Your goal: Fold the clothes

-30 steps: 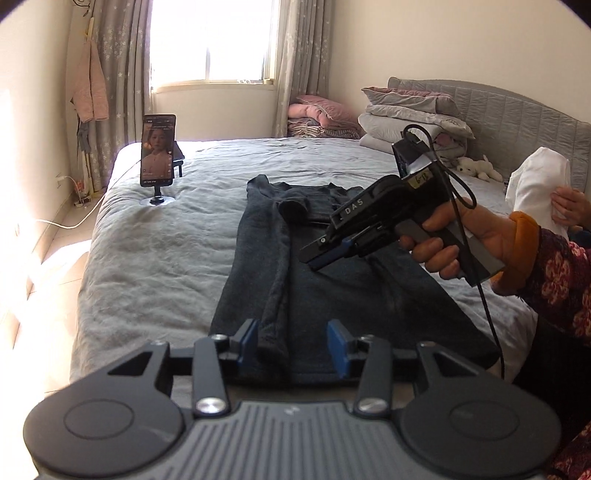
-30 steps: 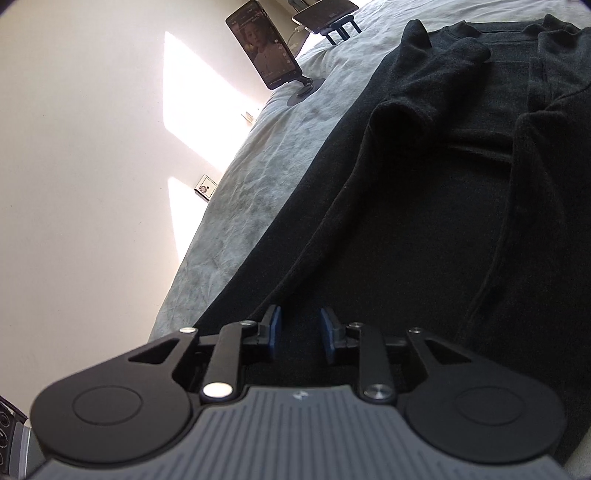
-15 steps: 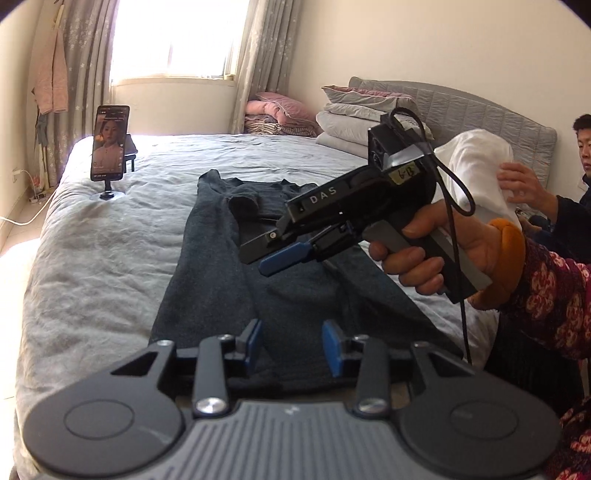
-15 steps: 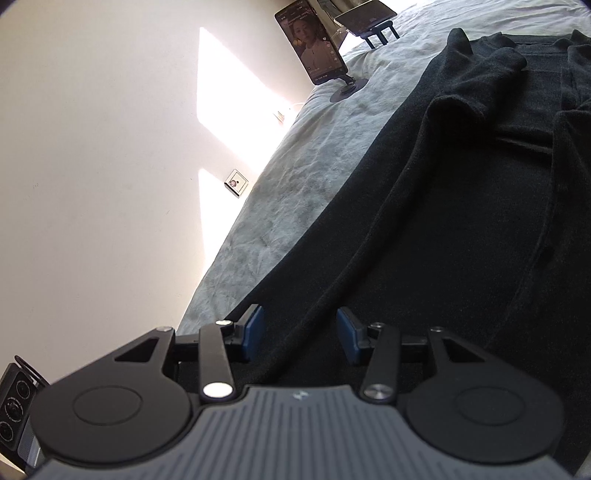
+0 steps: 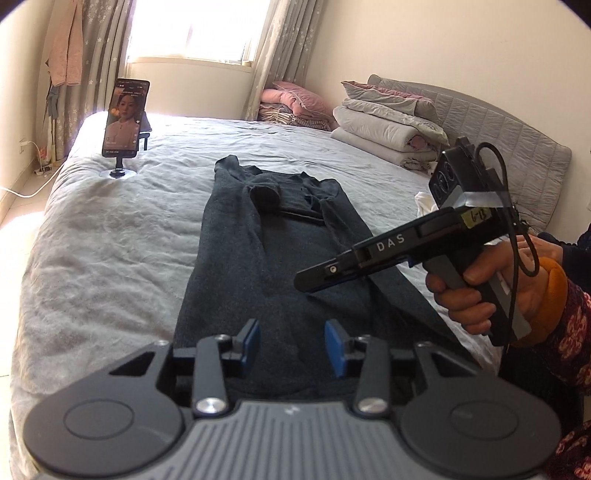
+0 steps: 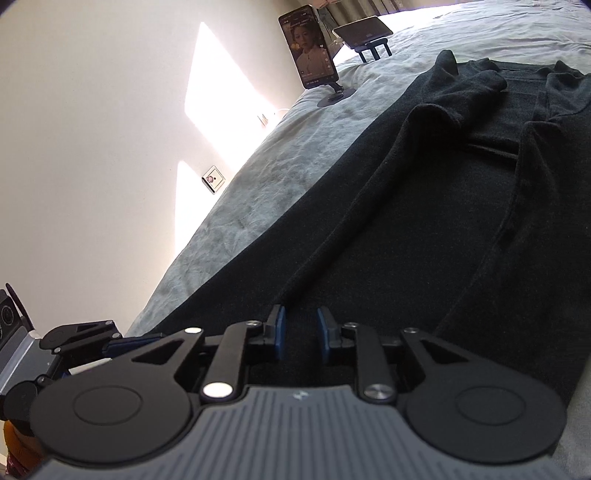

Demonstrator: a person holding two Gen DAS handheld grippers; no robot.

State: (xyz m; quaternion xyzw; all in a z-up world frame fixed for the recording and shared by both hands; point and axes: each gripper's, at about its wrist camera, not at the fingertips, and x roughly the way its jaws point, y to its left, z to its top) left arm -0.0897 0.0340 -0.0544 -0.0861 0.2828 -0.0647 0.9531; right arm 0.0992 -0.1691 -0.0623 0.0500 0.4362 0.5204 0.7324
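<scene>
A dark grey long-sleeved garment (image 5: pixel 277 240) lies lengthwise on the grey bed (image 5: pixel 110 229), both sleeves folded in over the body. My left gripper (image 5: pixel 292 345) hovers over the near hem, its jaws opening a little with nothing between the blue pads. A hand holds my right gripper (image 5: pixel 308 278) in the air above the garment's right side, pointing left. In the right wrist view, the right gripper (image 6: pixel 301 332) has its jaws closing, a narrow gap still showing and no cloth caught above the garment (image 6: pixel 424 221). The left gripper (image 6: pixel 77 338) shows at the lower left.
A phone on a stand (image 5: pixel 125 118) is on the bed's far left corner, with a tablet stand (image 6: pixel 365 31) behind it. Folded bedding (image 5: pixel 384 122) and a pink pile (image 5: pixel 291 103) sit by the headboard. A white cloth (image 5: pixel 424 201) lies at the right. The bed edge drops off left.
The right gripper moved right and nearer, over the garment's right side, and its jaws narrowed. The white cloth held up at the right went out of sight.
</scene>
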